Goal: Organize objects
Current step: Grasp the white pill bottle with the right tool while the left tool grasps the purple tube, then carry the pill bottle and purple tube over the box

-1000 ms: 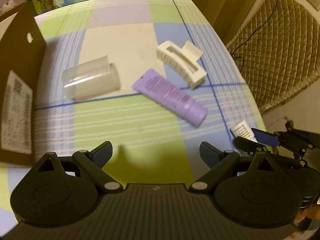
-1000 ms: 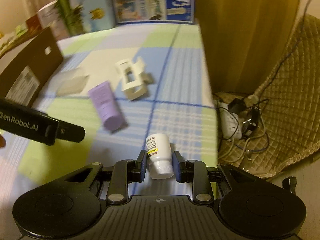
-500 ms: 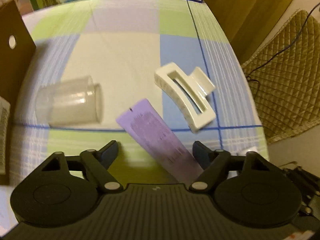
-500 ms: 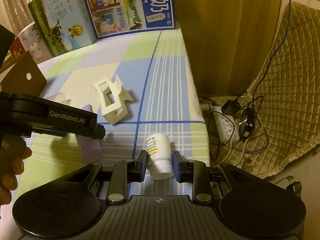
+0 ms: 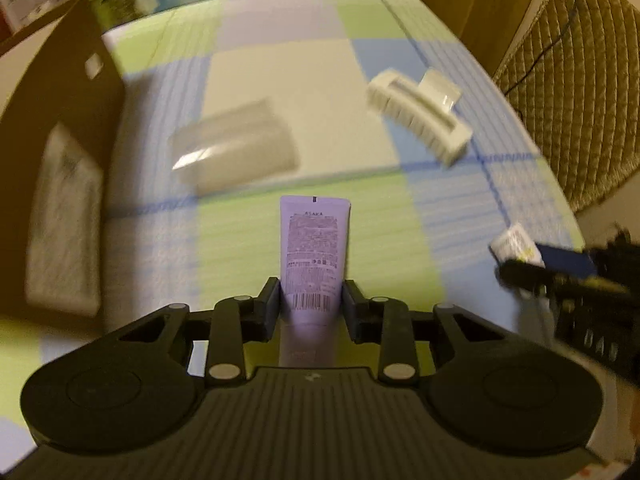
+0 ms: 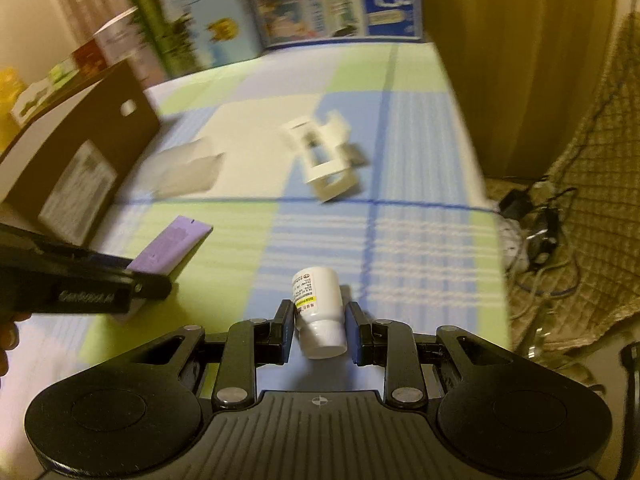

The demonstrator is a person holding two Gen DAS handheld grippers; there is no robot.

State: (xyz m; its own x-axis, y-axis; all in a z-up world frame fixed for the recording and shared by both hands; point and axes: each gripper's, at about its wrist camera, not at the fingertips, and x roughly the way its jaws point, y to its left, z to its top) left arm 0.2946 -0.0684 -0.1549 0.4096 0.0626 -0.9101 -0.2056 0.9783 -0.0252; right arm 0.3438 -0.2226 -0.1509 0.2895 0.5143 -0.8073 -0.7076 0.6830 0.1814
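Note:
My left gripper point(image 5: 312, 300) holds the lower end of a purple tube point(image 5: 314, 240); its jaws are closing, and the pads touch the tube on both sides. The right wrist view shows the purple tube point(image 6: 172, 244) sticking out of that gripper point(image 6: 152, 280), above the checked cloth. My right gripper point(image 6: 318, 316) is shut on a small white bottle point(image 6: 318, 300) with a yellow-striped label, cap end toward the camera. Still on the cloth are a cream hair claw point(image 5: 416, 116) and a clear plastic cup point(image 5: 236, 148) lying on its side.
A brown cardboard box point(image 5: 60, 160) with a white label stands along the left. Printed cartons point(image 6: 312, 0) line the table's far edge. Right of the table are a quilted cushion point(image 5: 580, 80) and, on the floor, a power strip with cables point(image 6: 536, 220).
The left gripper moved onto the purple tube, its jaws came in from wide open to the tube's sides, and the tube now points straight out. The right gripper kept the white bottle and shifted a little.

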